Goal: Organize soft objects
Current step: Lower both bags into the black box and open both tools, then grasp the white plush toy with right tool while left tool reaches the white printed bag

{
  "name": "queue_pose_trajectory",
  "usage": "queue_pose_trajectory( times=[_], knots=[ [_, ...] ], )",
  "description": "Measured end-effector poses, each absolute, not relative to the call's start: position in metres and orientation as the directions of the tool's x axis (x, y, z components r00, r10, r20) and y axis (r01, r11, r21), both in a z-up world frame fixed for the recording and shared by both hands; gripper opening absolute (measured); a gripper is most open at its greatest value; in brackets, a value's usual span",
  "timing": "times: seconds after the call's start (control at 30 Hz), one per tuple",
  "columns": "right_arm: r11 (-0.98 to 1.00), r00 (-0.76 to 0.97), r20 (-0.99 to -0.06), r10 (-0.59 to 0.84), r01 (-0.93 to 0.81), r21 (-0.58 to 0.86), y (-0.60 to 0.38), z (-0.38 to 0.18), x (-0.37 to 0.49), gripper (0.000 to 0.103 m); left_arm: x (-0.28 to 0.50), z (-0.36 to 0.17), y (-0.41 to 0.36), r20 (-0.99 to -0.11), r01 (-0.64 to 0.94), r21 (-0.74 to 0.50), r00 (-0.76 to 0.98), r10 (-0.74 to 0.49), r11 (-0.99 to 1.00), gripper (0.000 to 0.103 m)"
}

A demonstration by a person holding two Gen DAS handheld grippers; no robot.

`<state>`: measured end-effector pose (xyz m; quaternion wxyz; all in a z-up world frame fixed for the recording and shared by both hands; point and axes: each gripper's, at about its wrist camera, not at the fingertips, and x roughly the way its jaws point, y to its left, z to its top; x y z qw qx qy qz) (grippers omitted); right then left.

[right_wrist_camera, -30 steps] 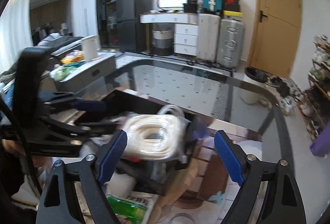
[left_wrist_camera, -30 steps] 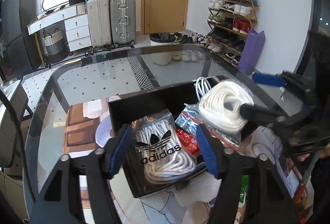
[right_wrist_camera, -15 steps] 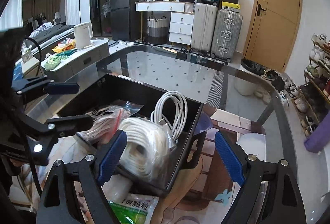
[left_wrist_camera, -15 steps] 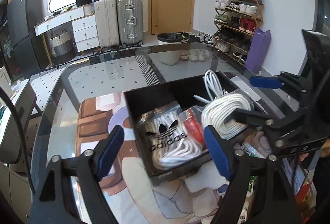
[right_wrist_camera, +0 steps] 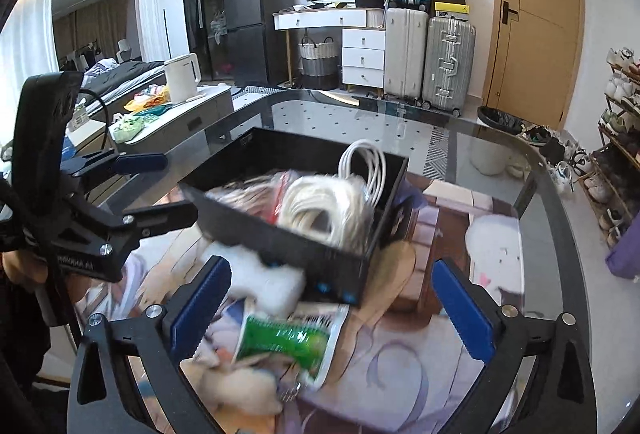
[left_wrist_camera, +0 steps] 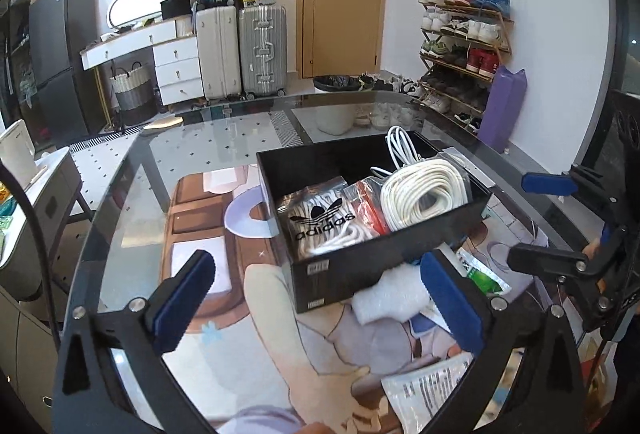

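A black box (left_wrist_camera: 384,262) (right_wrist_camera: 280,234) on the glass table holds a bagged white rope coil (left_wrist_camera: 424,194) (right_wrist_camera: 320,206), an adidas lace bag (left_wrist_camera: 320,222), a red-printed bag (left_wrist_camera: 368,202) and a white cable (left_wrist_camera: 400,146). My left gripper (left_wrist_camera: 316,298) is open and empty in front of the box. My right gripper (right_wrist_camera: 332,306) is open and empty, over a white soft bundle (right_wrist_camera: 268,282) (left_wrist_camera: 388,298) and a green packet (right_wrist_camera: 284,346) beside the box.
A printed mat (left_wrist_camera: 224,274) covers the glass table (left_wrist_camera: 192,154). A clear printed bag (left_wrist_camera: 428,386) lies near the front edge. Suitcases (left_wrist_camera: 240,50), a drawer unit (left_wrist_camera: 176,62) and a shoe rack (left_wrist_camera: 464,42) stand beyond the table.
The right gripper let go of the rope coil, which now lies in the box. Both grippers drew back from the box, wide open.
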<state>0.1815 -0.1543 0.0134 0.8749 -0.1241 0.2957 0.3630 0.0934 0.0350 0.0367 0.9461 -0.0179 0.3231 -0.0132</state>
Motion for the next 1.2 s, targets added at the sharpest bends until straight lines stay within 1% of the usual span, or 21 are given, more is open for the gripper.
queue_pose_trajectory(
  times=[0.2, 0.57, 0.73, 0.97, 1.2],
  knots=[
    [0.700, 0.550, -0.605, 0.575, -0.714, 0.017, -0.168, 0.009, 0.153, 0.102, 0.077, 0.042, 0.035, -0.603, 0.003, -0.033, 0.798, -0.022, 0.999, 0.103],
    [0.638, 0.491, -0.633, 0.599, -0.770, 0.008, -0.167, -0.002, 0.115, 0.102, 0.052, 0.034, 0.025, -0.617, -0.001, -0.010, 0.787, -0.005, 1.000, 0.103],
    [0.606, 0.458, -0.661, 0.594, -0.795, -0.006, -0.158, -0.007, 0.110, 0.102, 0.043, 0.032, 0.022, -0.620, 0.003, -0.008, 0.785, -0.008, 1.000, 0.103],
    [0.616, 0.439, -0.704, 0.558, -0.788, -0.003, -0.158, -0.022, 0.119, 0.102, 0.041, 0.023, 0.027, -0.645, -0.003, 0.001, 0.764, 0.003, 1.000, 0.103],
    [0.616, 0.400, -0.732, 0.552, -0.787, 0.034, -0.160, -0.035, 0.127, 0.102, 0.042, 0.017, 0.025, -0.658, 0.009, -0.002, 0.753, -0.008, 1.000, 0.103]
  ],
)
